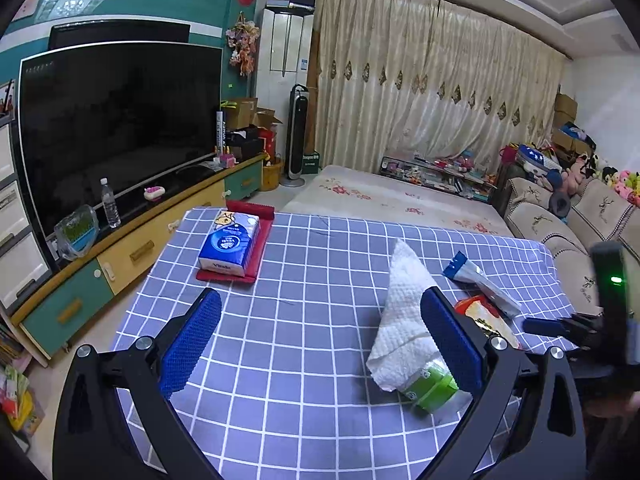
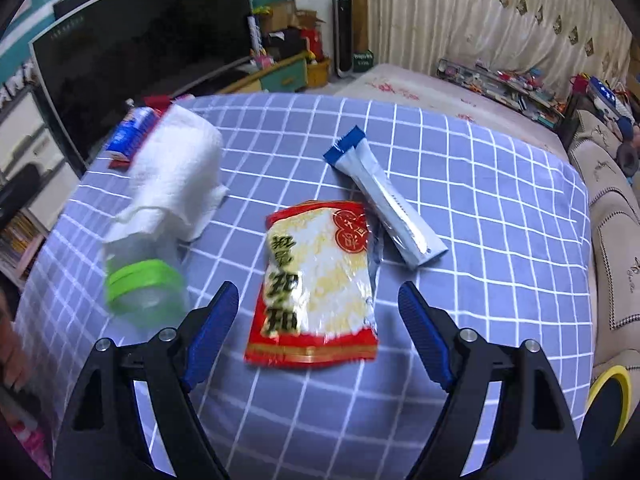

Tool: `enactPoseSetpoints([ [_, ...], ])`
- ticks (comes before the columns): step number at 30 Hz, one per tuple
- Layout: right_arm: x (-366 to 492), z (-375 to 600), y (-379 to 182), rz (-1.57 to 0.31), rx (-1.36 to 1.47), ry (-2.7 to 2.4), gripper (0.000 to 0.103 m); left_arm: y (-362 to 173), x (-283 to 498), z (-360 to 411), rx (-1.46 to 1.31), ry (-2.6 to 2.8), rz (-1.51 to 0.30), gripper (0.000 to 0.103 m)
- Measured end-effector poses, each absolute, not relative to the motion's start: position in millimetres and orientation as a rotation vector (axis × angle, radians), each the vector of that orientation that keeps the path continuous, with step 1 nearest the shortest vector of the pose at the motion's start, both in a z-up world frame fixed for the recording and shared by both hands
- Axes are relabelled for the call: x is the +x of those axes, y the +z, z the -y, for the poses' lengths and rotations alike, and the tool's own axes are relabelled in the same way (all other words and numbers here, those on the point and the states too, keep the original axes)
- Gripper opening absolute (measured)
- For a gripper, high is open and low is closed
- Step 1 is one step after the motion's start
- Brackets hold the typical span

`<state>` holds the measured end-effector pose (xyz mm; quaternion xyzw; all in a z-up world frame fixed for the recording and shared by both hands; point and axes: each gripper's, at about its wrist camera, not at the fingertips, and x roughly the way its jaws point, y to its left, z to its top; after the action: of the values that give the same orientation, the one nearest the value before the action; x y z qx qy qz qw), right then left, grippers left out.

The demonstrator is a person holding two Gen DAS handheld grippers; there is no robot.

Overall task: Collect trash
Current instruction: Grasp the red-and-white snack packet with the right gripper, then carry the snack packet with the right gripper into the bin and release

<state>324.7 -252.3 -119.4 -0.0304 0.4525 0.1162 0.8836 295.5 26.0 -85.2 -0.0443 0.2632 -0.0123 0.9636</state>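
Observation:
A red and white snack packet (image 2: 316, 280) lies on the blue checked tablecloth (image 2: 480, 200), between the fingers of my open right gripper (image 2: 319, 308), which hovers just short of it. A white and blue sachet (image 2: 384, 196) lies behind it to the right. A clear bottle with a green cap (image 2: 140, 284) lies on its side under a crumpled white paper towel (image 2: 176, 168). In the left wrist view, my open left gripper (image 1: 320, 316) stands left of the towel (image 1: 404, 312) and bottle (image 1: 430, 386), and its right finger (image 1: 450, 332) is beside them.
A blue tissue pack (image 1: 230, 242) sits on a red tray (image 1: 262, 248) at the table's far left. A TV (image 1: 116, 120) and cabinet stand left, a sofa (image 1: 580, 224) right. The right gripper (image 1: 560, 326) shows at the left wrist view's right edge.

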Motion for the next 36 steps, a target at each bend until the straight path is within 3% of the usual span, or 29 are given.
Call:
enactPoseSetpoints([
  [2,332.3,248.8,-123.3,-0.961,-0.063,0.214,0.075,-86.4,296.0,-22.7,-0.088,-0.026,-0.538,0.098],
  [5,333.0,247.3,-127.8,-0.977,-0.067,0.213,0.054,-87.1,295.1,-20.3,-0.095,-0.035,-0.543,0.098],
  [6,332.3,246.4,-128.3,-0.979,-0.069,0.217,0.051,-87.7,295.3,-20.0,-0.096,-0.036,-0.544,0.098],
  [8,329.0,246.0,-127.8,-0.978,-0.061,0.227,0.034,-88.1,294.6,-19.7,-0.097,-0.034,-0.545,0.098],
  [11,319.3,247.9,-123.9,-0.965,-0.05,0.237,0.018,-88.2,294.6,-20.1,-0.097,-0.03,-0.542,0.098],
  [24,216.8,304.5,-72.3,-0.842,0.085,0.333,0.017,-91.9,292.9,-15.2,-0.09,-0.025,-0.547,0.098],
  [30,172.5,408.3,-69.1,-0.795,0.186,0.062,0.023,-93.0,291.9,-9.5,-0.08,-0.033,-0.549,0.098],
  [36,140.3,539.8,-108.2,-0.861,0.287,-0.333,0.024,-94.2,290.2,-1.0,-0.065,-0.05,-0.551,0.098],
])
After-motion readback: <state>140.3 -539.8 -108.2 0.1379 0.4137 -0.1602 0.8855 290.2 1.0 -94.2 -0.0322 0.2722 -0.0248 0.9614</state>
